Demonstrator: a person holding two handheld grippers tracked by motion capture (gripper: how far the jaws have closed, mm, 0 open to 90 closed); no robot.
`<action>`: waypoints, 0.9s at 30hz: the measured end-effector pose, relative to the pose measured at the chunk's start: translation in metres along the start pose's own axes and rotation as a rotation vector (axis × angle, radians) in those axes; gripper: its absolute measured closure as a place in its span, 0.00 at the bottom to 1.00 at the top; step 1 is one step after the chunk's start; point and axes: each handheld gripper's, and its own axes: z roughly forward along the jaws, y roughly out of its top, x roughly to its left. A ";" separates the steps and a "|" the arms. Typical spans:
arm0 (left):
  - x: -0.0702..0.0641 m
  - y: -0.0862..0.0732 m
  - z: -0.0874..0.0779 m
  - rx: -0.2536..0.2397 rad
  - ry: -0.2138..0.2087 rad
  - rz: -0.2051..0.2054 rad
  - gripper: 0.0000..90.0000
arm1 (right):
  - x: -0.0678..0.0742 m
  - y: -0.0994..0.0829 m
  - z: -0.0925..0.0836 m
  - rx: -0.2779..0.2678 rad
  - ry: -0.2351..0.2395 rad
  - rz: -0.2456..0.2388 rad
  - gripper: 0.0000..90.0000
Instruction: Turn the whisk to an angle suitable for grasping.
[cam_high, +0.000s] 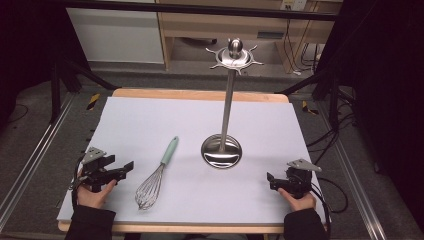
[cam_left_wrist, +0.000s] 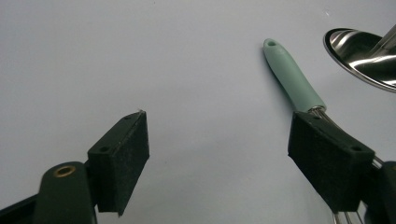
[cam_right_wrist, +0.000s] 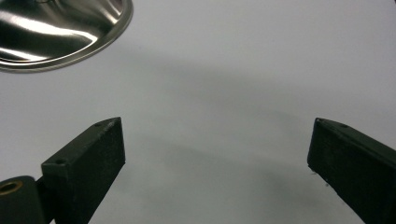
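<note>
Here, in the high view, a whisk (cam_high: 155, 175) lies flat on the white counter (cam_high: 150, 120), its mint handle pointing toward 1 o'clock and its wire head toward 7 o'clock. At 3 o'clock from the whisk, a steel stand (cam_high: 222, 150) rises upright from a round base, near but not touching it. The left gripper (cam_high: 129, 167) rests at the counter's 8 o'clock edge in a hand, just beside the whisk's wires but apart from them, its jaws spread with nothing between them. The right gripper (cam_high: 270, 181) sits at the 4 o'clock edge in the other hand, well apart from the whisk, below and to the right of the stand's base

Next, in the left gripper view, the jaws stand wide with bare counter (cam_left_wrist: 140, 60) in the gap. The whisk (cam_left_wrist: 292, 79) lies at 2 o'clock, its wires passing behind the right-hand jaw; whether they touch cannot be told. The stand's base (cam_left_wrist: 362, 58) shows at the upper right corner

Lastly, in the right gripper view, the jaws are spread over bare counter (cam_right_wrist: 233, 93), holding nothing, and the stand's base (cam_right_wrist: 60, 32) gleams at 10 o'clock
</note>
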 end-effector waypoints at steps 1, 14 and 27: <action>0.000 0.000 0.000 0.000 0.000 0.000 0.23 | 0.000 0.000 0.000 0.000 0.000 0.000 0.05; -0.015 0.006 0.002 0.030 -0.019 0.045 0.26 | 0.003 -0.001 -0.001 0.020 0.012 0.005 0.09; -0.038 0.024 0.006 0.047 -0.054 0.086 0.27 | 0.004 0.000 -0.003 0.009 0.001 -0.005 0.09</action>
